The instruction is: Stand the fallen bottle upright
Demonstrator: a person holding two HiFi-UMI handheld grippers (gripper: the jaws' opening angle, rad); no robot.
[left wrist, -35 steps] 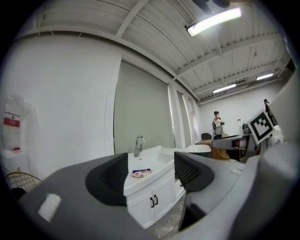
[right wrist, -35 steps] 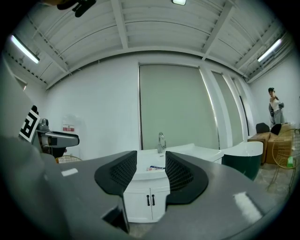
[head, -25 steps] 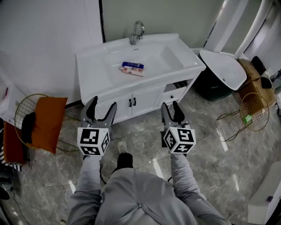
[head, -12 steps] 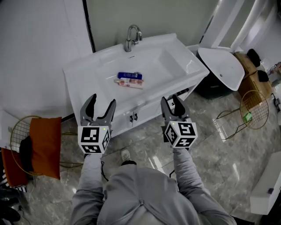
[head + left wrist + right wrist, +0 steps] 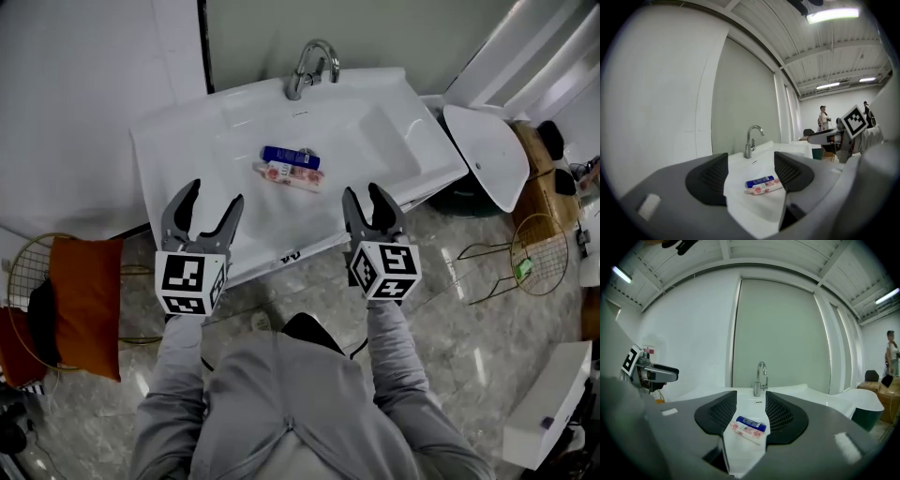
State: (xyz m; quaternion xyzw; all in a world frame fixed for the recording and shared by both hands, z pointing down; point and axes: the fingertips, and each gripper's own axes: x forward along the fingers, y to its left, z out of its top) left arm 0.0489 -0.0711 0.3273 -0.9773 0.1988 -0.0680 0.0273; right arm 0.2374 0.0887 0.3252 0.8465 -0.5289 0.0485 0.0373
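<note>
Evidently the reach is the step in hand. The left gripper point(image 5: 211, 199) is spread and empty. The right gripper point(image 5: 366, 195) is pressed nearly together on nothing, so it should widen before closing across a bottle's body. Two bottles lie flat in the sink point(image 5: 169, 159) at 12 o'clock: one blue bottle point(image 5: 291, 156), and one pink bottle point(image 5: 292, 176) just beside it at 6 o'clock. One faucet point(image 5: 309, 66).

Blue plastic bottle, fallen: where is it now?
Head view, centre: the blue plastic bottle lies in the white sink basin, beside the pink-patterned tube, before the chrome faucet.

Wide-apart jaws frame a blue bottle point(image 5: 760, 181) and pink tube point(image 5: 765, 188) lying in the sink point(image 5: 743, 206).
</note>
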